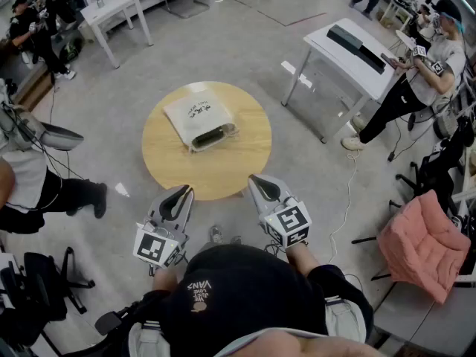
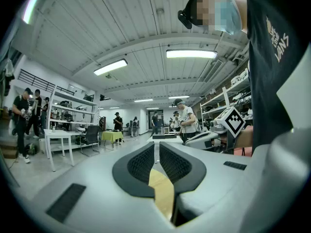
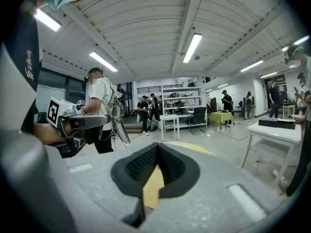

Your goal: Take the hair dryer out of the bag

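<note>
- The left claw (image 2: pixel 156 147) is standing slightly spread. A thin slit is showing between its ribbed pads and nothing is sitting in it.
- The right claw (image 3: pixel 156 148) is pressing its pads together at the tips and is gripping nothing.
- Both claws are hovering side by side at the near edge of the round wooden surface (image 1: pixel 165 171), well apart from the bag.
- The white bag (image 1: pixel 195 112) is lying flat near the middle of that surface, with its mouth turning toward the person.
- The hair dryer (image 1: pixel 210 136) is lying inside the bag, and its dark body is showing at the mouth.
- The dryer is looking like a rigid, smooth plastic thing with some weight, so it is likely calling for a firm pinch on the exposed body or on the handle, which I cannot make out.
- The bag is looking soft and limp, so it is probably going to drag along unless one claw pins its far end.
- Counting: two claws, one bag, one hair dryer, one round surface carrying them.
</note>
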Available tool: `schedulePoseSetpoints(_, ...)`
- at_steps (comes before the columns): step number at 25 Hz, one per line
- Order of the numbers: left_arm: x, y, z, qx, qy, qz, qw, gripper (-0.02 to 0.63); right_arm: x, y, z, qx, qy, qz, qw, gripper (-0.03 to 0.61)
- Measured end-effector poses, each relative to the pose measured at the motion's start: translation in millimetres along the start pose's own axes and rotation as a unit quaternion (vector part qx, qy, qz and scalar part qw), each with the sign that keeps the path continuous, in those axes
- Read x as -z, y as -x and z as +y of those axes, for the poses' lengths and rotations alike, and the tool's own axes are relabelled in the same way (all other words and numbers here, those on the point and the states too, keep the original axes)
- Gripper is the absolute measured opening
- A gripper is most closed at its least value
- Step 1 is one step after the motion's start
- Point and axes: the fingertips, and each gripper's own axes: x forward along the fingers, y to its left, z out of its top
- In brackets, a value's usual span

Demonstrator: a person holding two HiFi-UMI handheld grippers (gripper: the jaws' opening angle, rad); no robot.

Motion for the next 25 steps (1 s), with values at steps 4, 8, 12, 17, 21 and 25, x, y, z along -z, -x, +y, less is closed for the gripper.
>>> schedulePoseSetpoints(4,-2,0,-2,-0.003,-0.003,0.001,1.0,0.044,-6,1,2,-0.01,0.005,-0.015,1.0,-0.003)
schedulePoseSetpoints(8,-1,2,-14,-0.008,-0.006,0.0,0.9999,0.044,-4,8,3,-0.02,0.006,-0.029,0.999,-0.002)
schedulePoseSetpoints(12,5,4,-22,-0.012,-0.005,0.002,0.9999,0.044,0,10,5,-0.025,0.005,-0.03,0.999,-0.002)
schedulePoseSetpoints(17,11,-2,-20,-0.008,0.007,0.004,0.9999,0.044,1,5,0,-0.025,0.001,-0.025,0.999,-0.002)
schedulePoseSetpoints(21,15,-13,-10,0.0,-0.005,0.005,1.0,0.044,2,-9,-6,-0.022,0.0,-0.021,1.0,-0.002)
schedulePoseSetpoints(25,21,-23,11,0.01,-0.009,0.013,0.9998,0.044,0,-30,-11,-0.017,-0.007,-0.02,1.0,-0.002)
